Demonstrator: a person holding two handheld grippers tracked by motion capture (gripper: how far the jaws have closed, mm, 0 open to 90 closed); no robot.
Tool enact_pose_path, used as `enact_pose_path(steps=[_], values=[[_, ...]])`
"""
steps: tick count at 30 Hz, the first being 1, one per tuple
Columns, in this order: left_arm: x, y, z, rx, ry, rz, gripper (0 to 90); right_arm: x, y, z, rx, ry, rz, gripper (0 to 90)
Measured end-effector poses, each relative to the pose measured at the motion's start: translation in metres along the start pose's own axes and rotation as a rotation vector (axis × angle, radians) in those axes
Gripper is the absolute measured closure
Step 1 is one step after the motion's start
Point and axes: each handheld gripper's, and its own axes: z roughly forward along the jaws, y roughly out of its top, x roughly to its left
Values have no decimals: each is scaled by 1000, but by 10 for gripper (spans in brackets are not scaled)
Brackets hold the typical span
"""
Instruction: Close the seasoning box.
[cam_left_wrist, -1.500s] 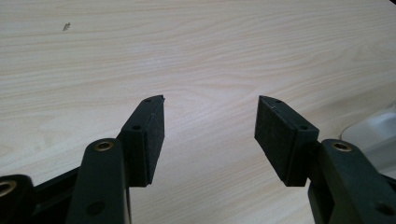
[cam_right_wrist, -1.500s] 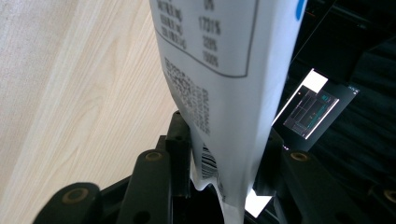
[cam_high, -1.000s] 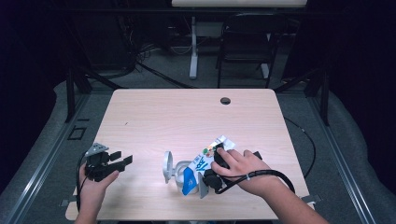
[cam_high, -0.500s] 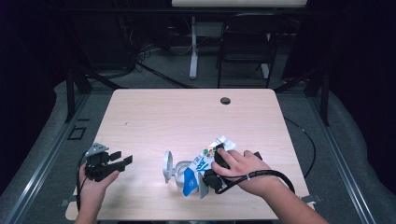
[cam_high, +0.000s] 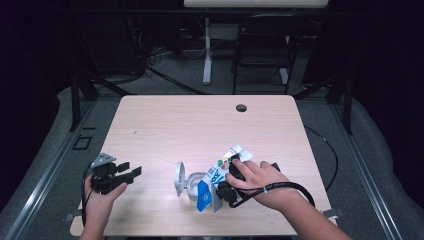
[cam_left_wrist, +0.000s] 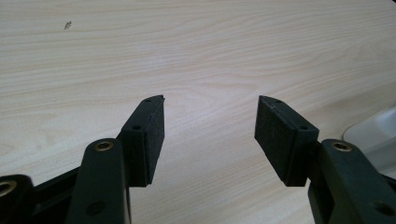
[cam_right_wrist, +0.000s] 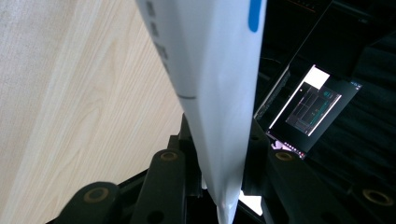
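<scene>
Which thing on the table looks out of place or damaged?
The white and blue pouch lies crumpled and tilted near the table's front edge, pinched in the right claw. A small clear container lies tipped beside it.

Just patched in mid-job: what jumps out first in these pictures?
The white and blue carton near the table's front edge, right of centre, catches the eye: the right gripper has just been closing on it, and its fingers flank the pack. Beside it stands a small white-grey device. At front left, the left gripper hovers open over the bare wooden table.
</scene>
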Motion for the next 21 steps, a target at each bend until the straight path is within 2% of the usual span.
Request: enact_pose_path(steps=[21], values=[[0,0,0,2,0,1,431,-2,1,-1,5,9,21,827]])
